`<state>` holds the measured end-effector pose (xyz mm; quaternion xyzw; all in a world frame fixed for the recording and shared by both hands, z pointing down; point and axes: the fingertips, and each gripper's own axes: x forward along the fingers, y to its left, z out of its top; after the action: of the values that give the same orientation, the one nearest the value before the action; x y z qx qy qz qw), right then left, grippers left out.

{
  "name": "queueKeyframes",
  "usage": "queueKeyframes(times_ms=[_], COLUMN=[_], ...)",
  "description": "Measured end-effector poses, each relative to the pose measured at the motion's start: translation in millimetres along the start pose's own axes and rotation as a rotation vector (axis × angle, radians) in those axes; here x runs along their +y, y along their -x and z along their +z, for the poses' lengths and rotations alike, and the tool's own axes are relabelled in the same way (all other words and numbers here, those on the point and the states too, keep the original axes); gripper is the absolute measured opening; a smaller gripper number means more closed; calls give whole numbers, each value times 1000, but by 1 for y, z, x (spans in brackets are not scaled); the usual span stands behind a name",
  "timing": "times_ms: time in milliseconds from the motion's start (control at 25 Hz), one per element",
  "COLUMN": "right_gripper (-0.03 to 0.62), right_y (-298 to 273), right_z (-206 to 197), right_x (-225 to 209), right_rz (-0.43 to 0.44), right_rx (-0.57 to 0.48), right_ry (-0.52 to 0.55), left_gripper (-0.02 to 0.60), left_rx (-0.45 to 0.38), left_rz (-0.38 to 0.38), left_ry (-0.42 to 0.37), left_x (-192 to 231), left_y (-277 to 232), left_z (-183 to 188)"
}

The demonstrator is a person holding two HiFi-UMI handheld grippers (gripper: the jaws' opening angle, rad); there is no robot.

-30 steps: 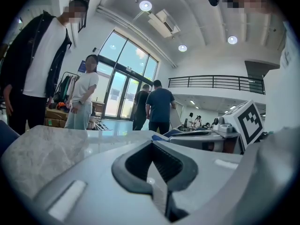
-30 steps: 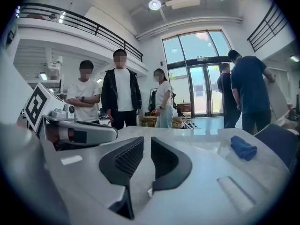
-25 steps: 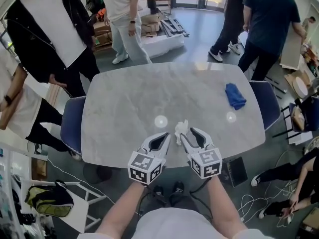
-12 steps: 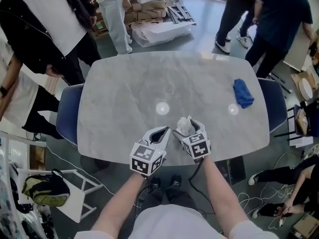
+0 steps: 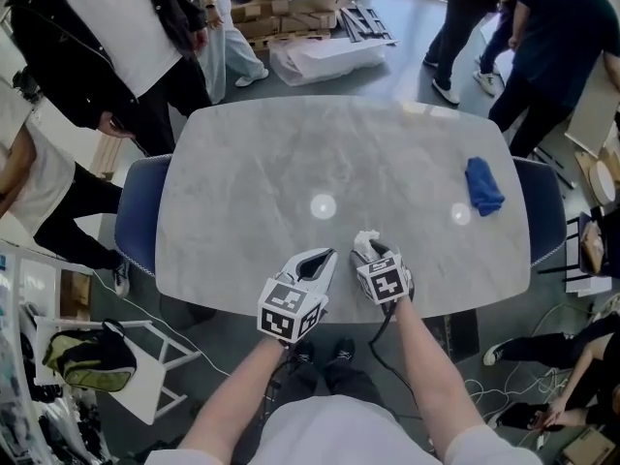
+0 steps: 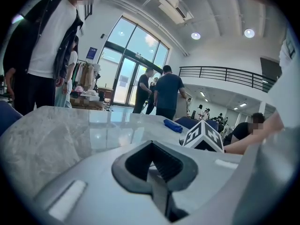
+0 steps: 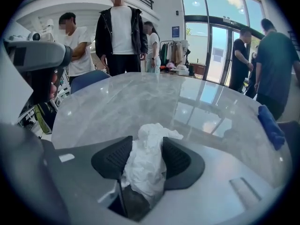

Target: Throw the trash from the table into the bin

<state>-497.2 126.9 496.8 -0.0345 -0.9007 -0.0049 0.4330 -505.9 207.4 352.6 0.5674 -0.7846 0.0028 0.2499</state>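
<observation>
The right gripper (image 7: 147, 162) has its jaws pinching a crumpled white wad of tissue (image 7: 145, 165). The wad sits squarely between the two dark pads. Its long axis runs along the jaws, and its loose top pokes out past their tips toward the middle of the table (image 5: 291, 163). In the head view the wad is at the near edge of the table, right in front of the person. Whether it is lifted clear of the surface is hard to tell.

The left gripper (image 6: 152, 172) is just beside the right one, on its left, with its jaws pressed together on nothing. The right hand is the one with the trash, and the left has no part to play in the carry.

A blue cloth (image 5: 482, 186) lies well apart on the right side of the table. No bin shows in any view, so which way the wad must go cannot be told. The grip looks firm enough for the carry.
</observation>
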Motion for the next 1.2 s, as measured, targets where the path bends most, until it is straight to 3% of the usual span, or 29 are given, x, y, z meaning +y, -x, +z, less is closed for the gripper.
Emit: queueKeyframes(times_ms=[120,200,400,1200], right_gripper=[117,80,55,51], right_y=[0,1,8,156], right_z=[1,2,7,84], right_x=[1,2,4,56], right_rz=[-10,-18,-17,-49], right_rx=[5,10,-28,-434], right_ry=[25,29,-6,-51], left_gripper=[2,2,2,2], left_rx=[2,2,-6,-127], left_rz=[4,3,2,-17], left_ry=[3,4,0,-46], left_x=[0,-1,-2,-15], left_y=[1,3,12,76], left_z=[-1,-1,0,44])
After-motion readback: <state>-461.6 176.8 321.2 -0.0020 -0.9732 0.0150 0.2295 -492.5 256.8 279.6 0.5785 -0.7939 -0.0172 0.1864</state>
